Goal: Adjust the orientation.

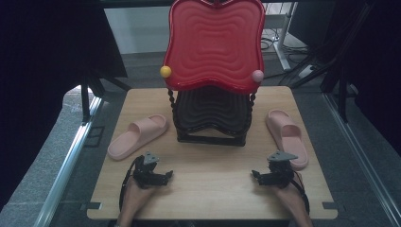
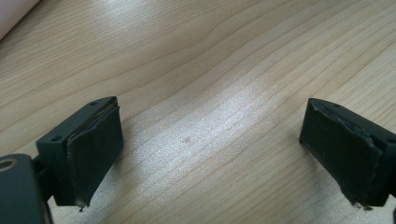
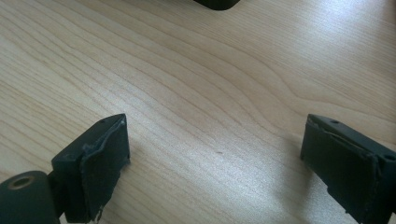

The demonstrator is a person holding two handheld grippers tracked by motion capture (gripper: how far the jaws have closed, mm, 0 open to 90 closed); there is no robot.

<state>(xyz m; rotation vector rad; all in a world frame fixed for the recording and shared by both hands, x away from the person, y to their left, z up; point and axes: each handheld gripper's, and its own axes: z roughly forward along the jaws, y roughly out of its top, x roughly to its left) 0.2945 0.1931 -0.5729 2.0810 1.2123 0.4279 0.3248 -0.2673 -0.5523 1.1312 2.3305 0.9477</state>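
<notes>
Fingers [image 2: 93,154] apart, red rack [image 1: 213,47] btwn slippers [image 1: 138,135]

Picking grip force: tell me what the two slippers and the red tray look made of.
Left slipper and right slipper: probably soft moulded foam or rubber, matte pink, one-piece with rounded edges. Red tray: likely hard plastic, glossy, with moulded ripples catching highlights.

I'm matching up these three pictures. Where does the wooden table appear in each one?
High view: the wooden table spans the middle and lower part, with the left gripper and right gripper resting near its front edge.
Left gripper view: the table top runs from edge to edge behind the open jaws.
Right gripper view: likewise, it lies behind and between the open jaws.
Shared landmark: the pale wood grain.
</notes>
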